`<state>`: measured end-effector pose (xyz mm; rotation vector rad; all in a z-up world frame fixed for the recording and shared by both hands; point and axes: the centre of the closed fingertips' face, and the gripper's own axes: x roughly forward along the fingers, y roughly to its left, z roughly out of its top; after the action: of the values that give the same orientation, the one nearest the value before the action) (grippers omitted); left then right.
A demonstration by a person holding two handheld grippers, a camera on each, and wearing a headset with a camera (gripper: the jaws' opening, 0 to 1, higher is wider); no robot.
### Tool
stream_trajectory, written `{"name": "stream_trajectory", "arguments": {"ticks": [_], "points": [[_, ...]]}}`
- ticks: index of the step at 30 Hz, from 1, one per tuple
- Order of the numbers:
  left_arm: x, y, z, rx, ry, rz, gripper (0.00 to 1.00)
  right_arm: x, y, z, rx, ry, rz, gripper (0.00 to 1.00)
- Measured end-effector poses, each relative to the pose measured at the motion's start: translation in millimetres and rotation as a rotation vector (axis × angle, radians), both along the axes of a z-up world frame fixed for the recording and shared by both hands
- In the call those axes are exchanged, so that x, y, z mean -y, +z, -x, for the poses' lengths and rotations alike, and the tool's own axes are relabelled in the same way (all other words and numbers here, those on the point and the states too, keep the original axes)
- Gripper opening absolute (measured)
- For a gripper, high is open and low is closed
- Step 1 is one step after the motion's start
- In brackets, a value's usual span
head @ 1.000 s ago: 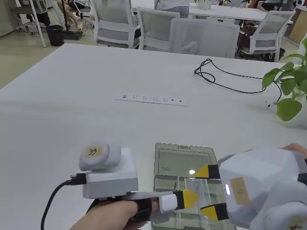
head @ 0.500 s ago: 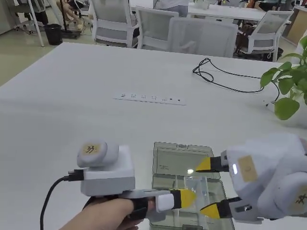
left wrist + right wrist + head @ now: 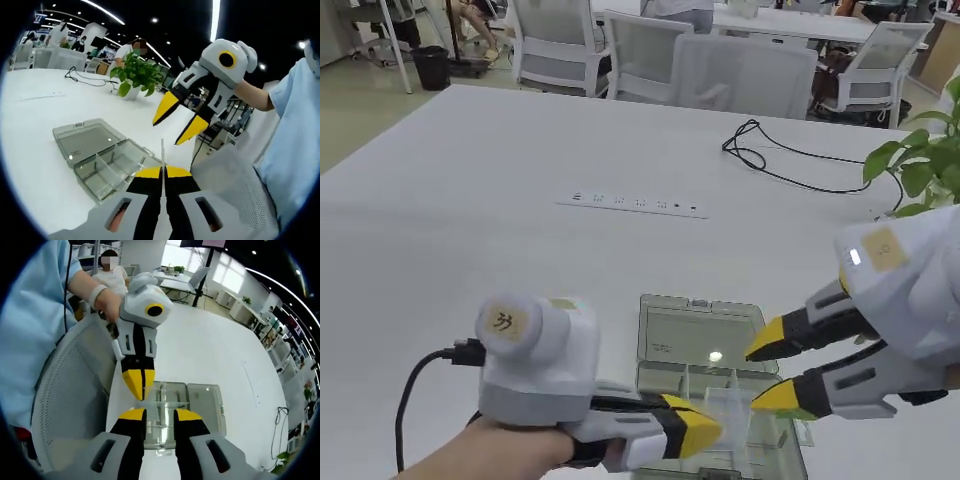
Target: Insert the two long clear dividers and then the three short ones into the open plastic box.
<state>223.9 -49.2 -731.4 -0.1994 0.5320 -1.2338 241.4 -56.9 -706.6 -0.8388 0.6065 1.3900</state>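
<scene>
On the white office table (image 3: 470,200), left tongs (image 3: 698,432) pinch a clear divider (image 3: 728,410); right tongs (image 3: 755,380) gape.

1. The left gripper (image 3: 695,432) is white, with yellow tips on black jaws.
2. The right gripper (image 3: 770,372) is white, with yellow tips on dark grey jaws.
3. The box (image 3: 700,340) is smoky grey-green see-through plastic, and the divider (image 3: 730,408) is colourless.
4. The table (image 3: 520,170) and power strip (image 3: 635,203) are white, the cable (image 3: 790,165) is black, and the plant (image 3: 920,160) is green.
</scene>
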Motion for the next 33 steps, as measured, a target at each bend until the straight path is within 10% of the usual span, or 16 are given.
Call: {"name": "stream_trajectory", "arguments": {"ticks": [7, 17, 25, 33], "points": [[1.9, -0.8, 5.9, 0.176, -0.077, -0.079, 0.0, -2.5, 0.7, 13.7, -0.062, 0.054, 0.017, 0.17], [3.3, -1.5, 11.8, 0.299, -0.156, -0.14, 0.0, -0.7, -6.5, 27.7, -0.119, 0.108, 0.071, 0.09], [4.8, -0.7, 15.1, 0.347, -0.187, -0.152, 0.0, -1.1, -11.9, 35.4, -0.15, 0.15, 0.096, 0.06], [5.3, -3.3, 17.2, 0.33, -0.196, -0.156, 0.0, -1.3, -15.8, 36.4, -0.154, 0.164, 0.117, 0.03]]}}
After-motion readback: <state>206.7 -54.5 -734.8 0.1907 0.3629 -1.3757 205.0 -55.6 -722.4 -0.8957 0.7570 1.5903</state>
